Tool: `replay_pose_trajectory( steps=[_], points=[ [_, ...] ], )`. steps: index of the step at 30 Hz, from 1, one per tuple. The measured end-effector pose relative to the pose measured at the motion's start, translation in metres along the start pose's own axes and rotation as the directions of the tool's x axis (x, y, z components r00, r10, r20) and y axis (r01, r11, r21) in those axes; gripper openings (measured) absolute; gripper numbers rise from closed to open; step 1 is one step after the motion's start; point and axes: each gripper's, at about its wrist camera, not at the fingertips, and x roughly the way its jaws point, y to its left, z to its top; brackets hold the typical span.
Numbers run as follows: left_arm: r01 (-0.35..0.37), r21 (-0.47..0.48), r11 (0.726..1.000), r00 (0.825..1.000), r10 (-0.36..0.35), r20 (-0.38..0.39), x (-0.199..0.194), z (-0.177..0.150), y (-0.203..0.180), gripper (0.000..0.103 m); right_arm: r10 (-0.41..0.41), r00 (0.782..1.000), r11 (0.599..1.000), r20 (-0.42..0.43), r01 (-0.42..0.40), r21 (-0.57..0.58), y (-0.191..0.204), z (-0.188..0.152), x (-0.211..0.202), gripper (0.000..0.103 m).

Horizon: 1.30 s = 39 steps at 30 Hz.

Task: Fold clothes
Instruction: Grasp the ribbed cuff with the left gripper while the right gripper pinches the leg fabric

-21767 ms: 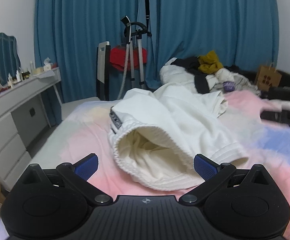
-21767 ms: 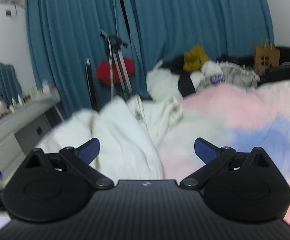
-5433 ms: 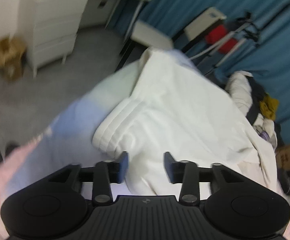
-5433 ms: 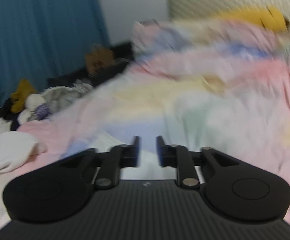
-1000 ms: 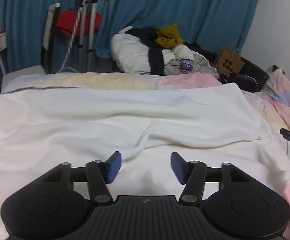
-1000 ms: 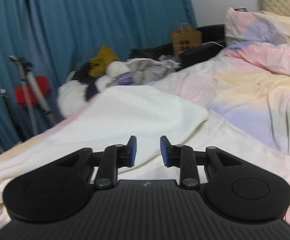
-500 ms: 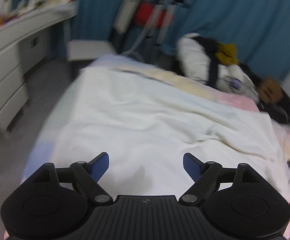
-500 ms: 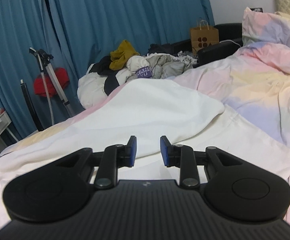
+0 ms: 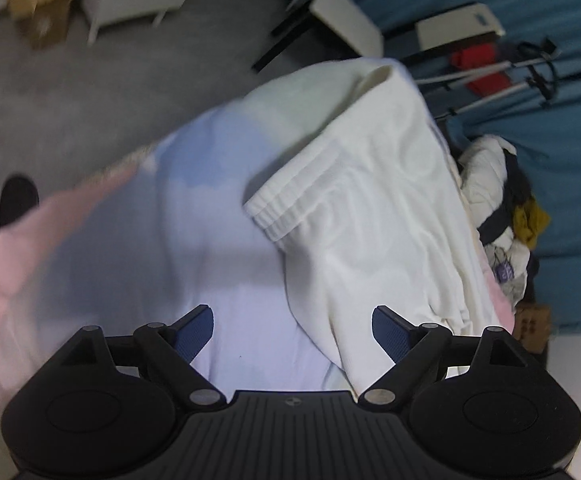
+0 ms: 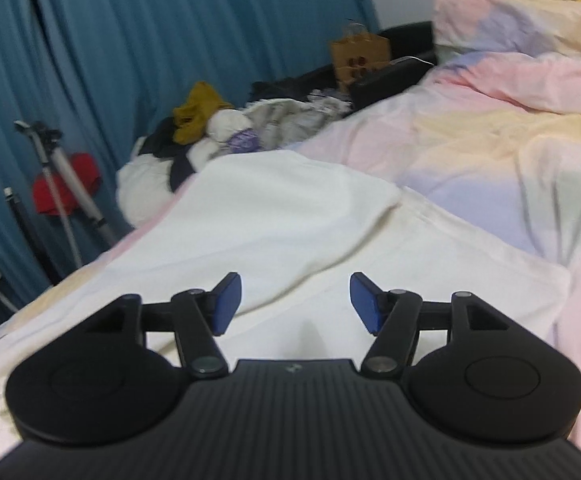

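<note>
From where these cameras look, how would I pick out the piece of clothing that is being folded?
Start at the big bed with the pastel pink, blue and yellow cover. Spread flat across its near end, short of the heap of mixed laundry by the blue curtain, lies the white garment. It is the only plain cream-white piece, with a thick ribbed hem.

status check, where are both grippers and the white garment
Left hand-held gripper open, empty, above the ribbed hem. Right hand-held gripper open, empty, over the white garment spread on the bed. Nothing in the way.
</note>
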Motion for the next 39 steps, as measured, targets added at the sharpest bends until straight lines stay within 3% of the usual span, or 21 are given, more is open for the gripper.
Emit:
replay_pose_trajectory(
  steps=[6, 9, 12, 15, 17, 20, 22, 25, 28, 30, 32, 35, 39],
  points=[
    [0.05, -0.067, 0.997, 0.997, -0.054, -0.063, 0.05, 0.01, -0.01, 0.088, -0.134, 0.991, 0.973, -0.006, 0.133, 0.187, -0.042, 0.004, 0.002, 0.063],
    [0.053, -0.051, 0.997, 0.994, -0.058, -0.09, 0.075, 0.007, -0.022, 0.083, -0.219, 0.976, 0.923, -0.012, 0.211, 0.322, -0.074, 0.002, 0.001, 0.063],
    [0.057, -0.035, 0.998, 0.991, -0.061, -0.118, 0.1, 0.003, -0.034, 0.078, -0.321, 0.947, 0.84, -0.01, 0.29, 0.458, -0.107, -0.002, -0.006, 0.064],
    [0.062, -0.052, 0.997, 0.993, -0.067, -0.101, 0.108, 0.004, -0.034, 0.066, -0.391, 0.92, 0.77, -0.016, 0.337, 0.542, -0.136, -0.007, -0.01, 0.064],
    [0.048, -0.069, 0.996, 0.994, -0.055, -0.097, 0.113, 0.005, -0.029, 0.047, -0.403, 0.914, 0.743, -0.048, 0.358, 0.565, -0.149, -0.011, -0.003, 0.064],
    [0.058, -0.103, 0.993, 0.994, -0.067, -0.088, 0.118, 0.005, -0.022, 0.031, -0.391, 0.914, 0.709, -0.108, 0.373, 0.598, -0.166, -0.02, 0.011, 0.064],
    [0.079, -0.118, 0.99, 0.993, -0.089, -0.078, 0.12, 0.004, -0.018, 0.025, -0.345, 0.929, 0.707, -0.136, 0.353, 0.613, -0.171, -0.026, 0.023, 0.064],
    [0.116, -0.108, 0.987, 0.991, -0.122, -0.053, 0.114, 0.004, -0.019, 0.019, -0.325, 0.939, 0.761, -0.112, 0.331, 0.558, -0.162, -0.025, 0.031, 0.061],
    [0.198, -0.06, 0.978, 0.98, -0.199, -0.011, 0.101, -0.001, -0.027, 0.017, -0.297, 0.953, 0.811, -0.056, 0.283, 0.511, -0.149, -0.017, 0.031, 0.044],
    [0.259, -0.03, 0.965, 0.966, -0.259, 0.003, 0.096, -0.005, -0.032, 0.017, -0.287, 0.957, 0.833, -0.028, 0.264, 0.487, -0.141, -0.013, 0.028, 0.01],
    [0.294, -0.006, 0.956, 0.956, -0.294, 0.006, 0.094, -0.009, -0.036, 0.019, -0.285, 0.959, 0.844, 0.015, 0.243, 0.478, -0.137, -0.008, 0.021, 0.007],
    [0.235, -0.026, 0.972, 0.971, -0.236, -0.036, 0.106, -0.012, -0.034, 0.025, -0.288, 0.952, 0.854, 0.106, 0.205, 0.479, -0.13, -0.001, 0.006, 0.007],
    [0.165, -0.078, 0.983, 0.979, -0.173, -0.107, 0.125, -0.014, -0.026, 0.037, -0.285, 0.954, 0.856, 0.088, 0.212, 0.471, -0.13, -0.002, 0.008, 0.007]
  ],
)
